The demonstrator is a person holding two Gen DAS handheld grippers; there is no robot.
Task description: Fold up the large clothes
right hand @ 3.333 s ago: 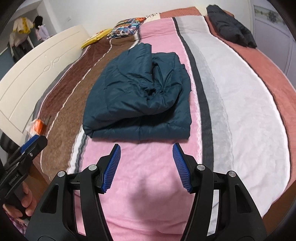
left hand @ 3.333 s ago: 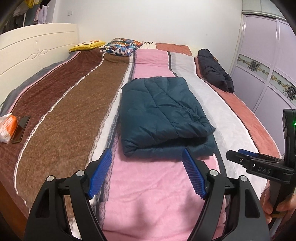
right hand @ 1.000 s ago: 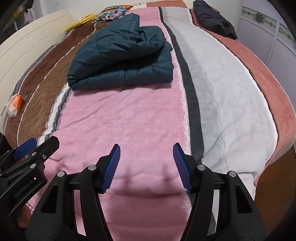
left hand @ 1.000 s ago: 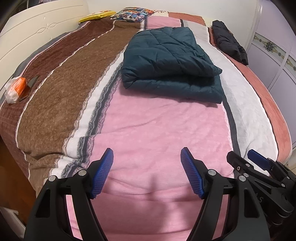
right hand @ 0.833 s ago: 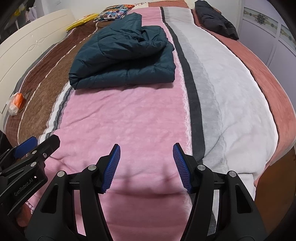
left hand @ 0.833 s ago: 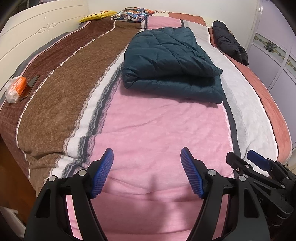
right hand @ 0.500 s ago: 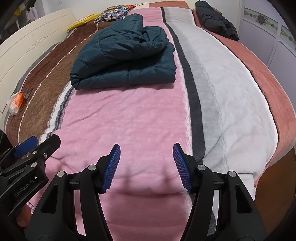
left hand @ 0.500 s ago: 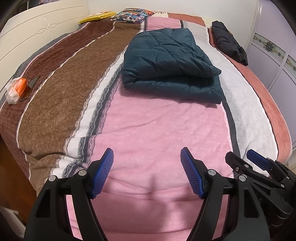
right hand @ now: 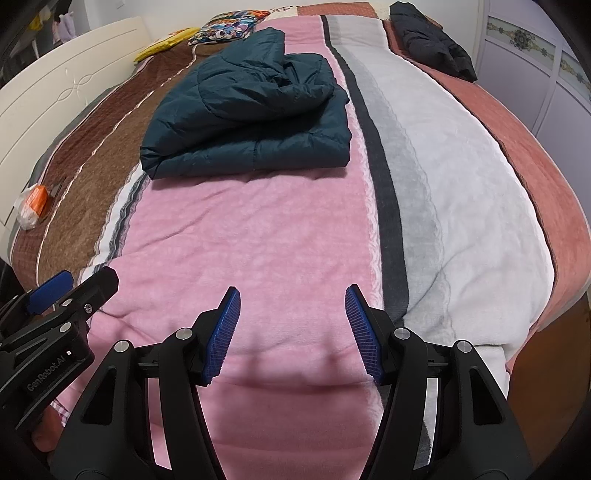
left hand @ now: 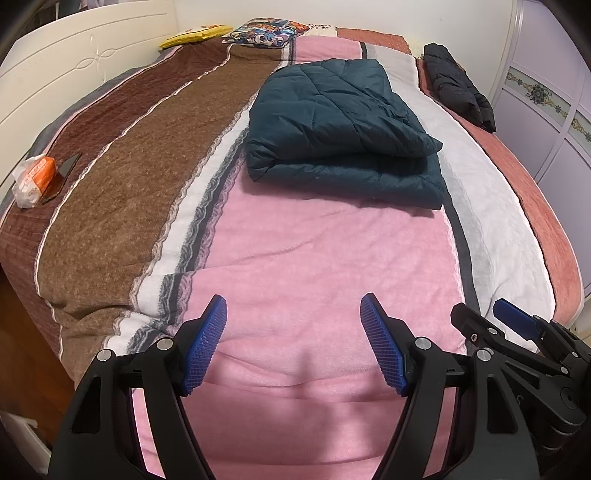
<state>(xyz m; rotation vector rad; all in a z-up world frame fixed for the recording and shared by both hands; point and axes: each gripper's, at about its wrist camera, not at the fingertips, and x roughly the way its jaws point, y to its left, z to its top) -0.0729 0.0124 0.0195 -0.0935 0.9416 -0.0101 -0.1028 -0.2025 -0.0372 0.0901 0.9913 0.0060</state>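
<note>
Seen from two cameras at the foot of a bed (left hand: 332, 258), low over its striped blanket of brown, white, pink, grey and rust bands. Left gripper (left hand: 293, 341) in the foreground, jaws spread wide and holding nothing, hovering over the pink band; handle and holding hand cut off by the lower edge. Right gripper (right hand: 291, 330) likewise, jaws wide apart and empty; only a sliver of skin visible at the lower left of its view. Well ahead of both, mid-bed, a dark teal quilted jacket (left hand: 343, 129) folded into a thick rectangle, lying mostly on the pink band, its left edge over the white and grey stripe; top layer rumpled and bunched toward the right side, sleeves and collar hidden in the folds. Farther off, near the right edge of the bed, a black garment (left hand: 458, 86) in a heap, shape hard to make out. At the left edge, an orange packet (left hand: 35, 179) in clear wrap beside a dark flat object. Patterned pillow (left hand: 266, 31) and yellow pillow (left hand: 195, 35) at the far end. White headboard (left hand: 74, 59) along the left, pale wardrobe doors (left hand: 546, 110) on the right.
</note>
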